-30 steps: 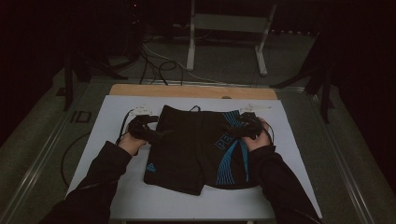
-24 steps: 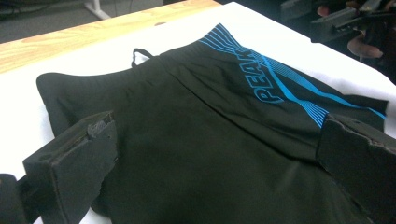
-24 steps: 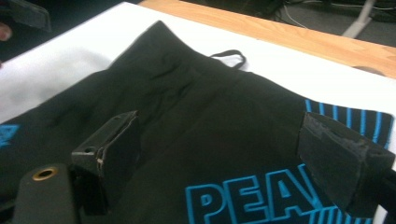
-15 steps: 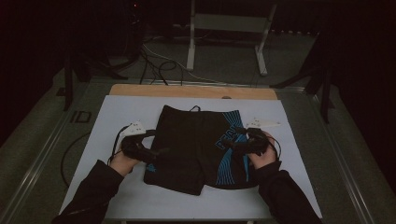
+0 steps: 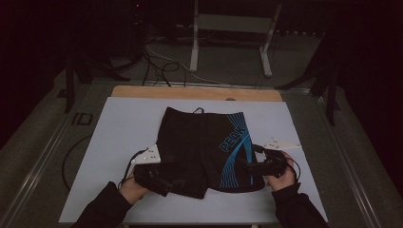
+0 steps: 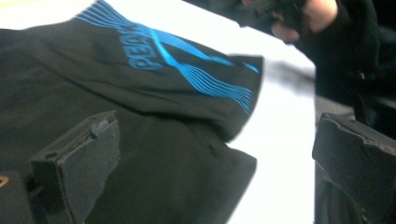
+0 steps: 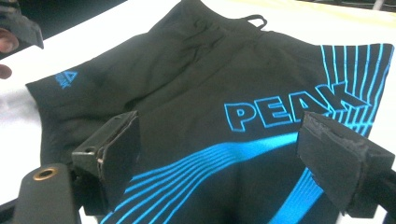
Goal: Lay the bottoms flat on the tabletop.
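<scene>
Black shorts (image 5: 204, 149) flat on your white tabletop (image 5: 119, 128), your left gripper (image 5: 177, 184) at near-left hem, right gripper (image 5: 243, 167) at near-right hem, both fingers wide open, gripping nothing

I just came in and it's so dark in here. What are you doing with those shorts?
A person is working on a pair of black shorts with blue stripes, spread flat on a white table. Each hand holds a gripper at the shorts' near end: the left gripper by one leg hem, the right gripper by the other. Both grippers' jaws stand open over the cloth, so nothing is pinched yet. It may be a fold in the making.
</scene>
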`<state>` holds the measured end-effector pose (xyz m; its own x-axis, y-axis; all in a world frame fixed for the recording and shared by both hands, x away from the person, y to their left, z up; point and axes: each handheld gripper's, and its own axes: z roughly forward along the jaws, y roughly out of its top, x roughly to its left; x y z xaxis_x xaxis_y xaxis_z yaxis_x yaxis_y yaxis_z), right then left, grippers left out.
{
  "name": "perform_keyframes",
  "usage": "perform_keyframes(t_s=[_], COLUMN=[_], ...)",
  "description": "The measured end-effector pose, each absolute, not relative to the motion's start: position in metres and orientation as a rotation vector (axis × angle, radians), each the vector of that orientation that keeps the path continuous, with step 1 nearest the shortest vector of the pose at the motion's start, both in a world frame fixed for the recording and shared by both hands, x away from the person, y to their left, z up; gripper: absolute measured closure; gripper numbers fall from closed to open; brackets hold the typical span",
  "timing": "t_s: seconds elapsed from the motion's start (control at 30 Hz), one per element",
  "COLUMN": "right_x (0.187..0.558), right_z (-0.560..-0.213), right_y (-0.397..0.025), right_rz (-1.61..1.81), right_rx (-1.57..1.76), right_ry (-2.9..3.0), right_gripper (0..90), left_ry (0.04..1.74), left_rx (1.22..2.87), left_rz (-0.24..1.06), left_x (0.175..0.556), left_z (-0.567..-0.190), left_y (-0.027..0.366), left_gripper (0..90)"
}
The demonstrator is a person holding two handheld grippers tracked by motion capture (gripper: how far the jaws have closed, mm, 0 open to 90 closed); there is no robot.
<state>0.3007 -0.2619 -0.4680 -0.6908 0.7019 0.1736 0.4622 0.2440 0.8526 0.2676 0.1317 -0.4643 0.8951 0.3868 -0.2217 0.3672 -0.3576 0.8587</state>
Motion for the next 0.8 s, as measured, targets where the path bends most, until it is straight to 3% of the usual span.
perform_keyframes(t_s=[0.2,0.3,0.37,0.53,0.8], right_x=[0.286,0.282,0.281,0.278,0.278], right_z=[-0.469,-0.469,-0.470,-0.472,-0.472], right_y=[-0.270,-0.276,-0.279,-0.283,-0.285], right_rz=[1.407,1.403,1.405,1.398,1.393], right_rx=[1.103,1.111,1.122,1.142,1.134], right_ry=[2.260,2.249,2.241,2.243,2.237], right_gripper=[14.4,14.5,14.6,14.6,14.6], left_ry=[0.442,0.392,0.377,0.338,0.295], left_rx=[2.034,2.084,2.125,2.234,2.378], left_rz=[-0.003,0.012,0.047,0.143,0.248], left_x=[0.250,0.246,0.246,0.248,0.254], left_z=[-0.469,-0.472,-0.476,-0.489,-0.509], left_y=[0.104,0.090,0.078,0.052,0.030], left_gripper=[10.8,24.8,38.8,49.7,59.0])
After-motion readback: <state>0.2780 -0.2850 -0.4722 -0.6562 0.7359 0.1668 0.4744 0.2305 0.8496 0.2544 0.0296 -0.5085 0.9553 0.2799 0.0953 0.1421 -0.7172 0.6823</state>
